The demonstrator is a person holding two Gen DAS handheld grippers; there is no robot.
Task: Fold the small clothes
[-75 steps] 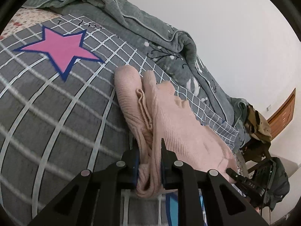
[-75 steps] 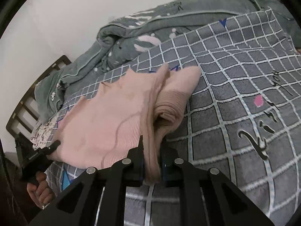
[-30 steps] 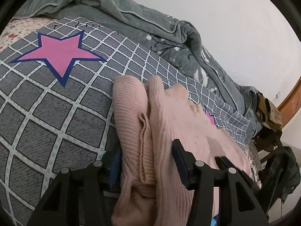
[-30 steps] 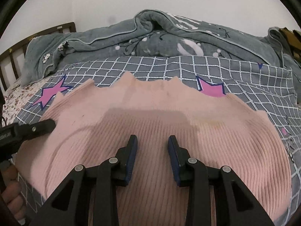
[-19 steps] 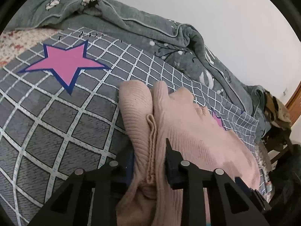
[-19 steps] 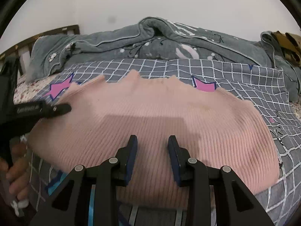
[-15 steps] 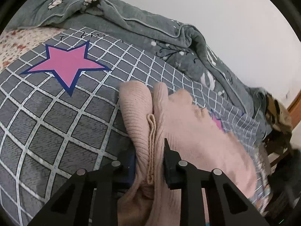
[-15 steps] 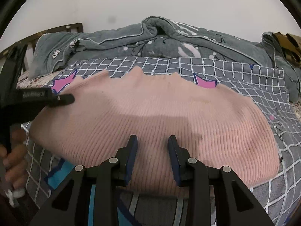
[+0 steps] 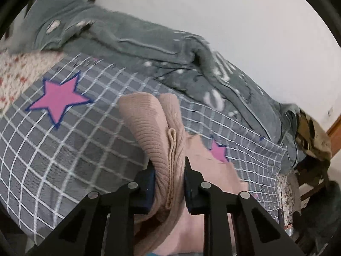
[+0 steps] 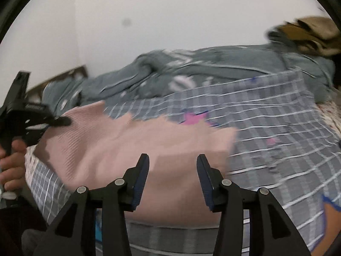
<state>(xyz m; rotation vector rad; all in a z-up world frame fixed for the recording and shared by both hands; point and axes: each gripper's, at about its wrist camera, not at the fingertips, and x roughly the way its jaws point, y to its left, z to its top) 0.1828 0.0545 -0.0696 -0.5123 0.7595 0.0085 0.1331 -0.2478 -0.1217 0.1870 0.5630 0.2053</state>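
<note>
A pink ribbed knit sweater (image 9: 153,128) lies on the grey checked bedsheet (image 9: 81,149). Its bunched side edge runs up between the pads of my left gripper (image 9: 169,166), which is shut on that thick fold and holds it raised off the bed. In the right wrist view the sweater (image 10: 127,149) spreads out flat, and the left gripper (image 10: 61,121) pinches its left corner, held by a person's hand (image 10: 10,160). My right gripper (image 10: 172,160) hovers over the near edge of the sweater. Its jaws are opening, and no cloth is pinched between them.
A rumpled grey quilt (image 9: 149,49) is heaped along the white wall. The sheet bears pink stars (image 9: 57,100). A brown camouflage garment (image 9: 313,136) hangs over a chair at the far right. A floral sheet (image 9: 19,70) and a wooden headboard (image 10: 64,74) lie toward the bed's head.
The left gripper closed on the sweater's bunched edge and rose with it. The right gripper swung sideways along the near edge and its jaws spread wider.
</note>
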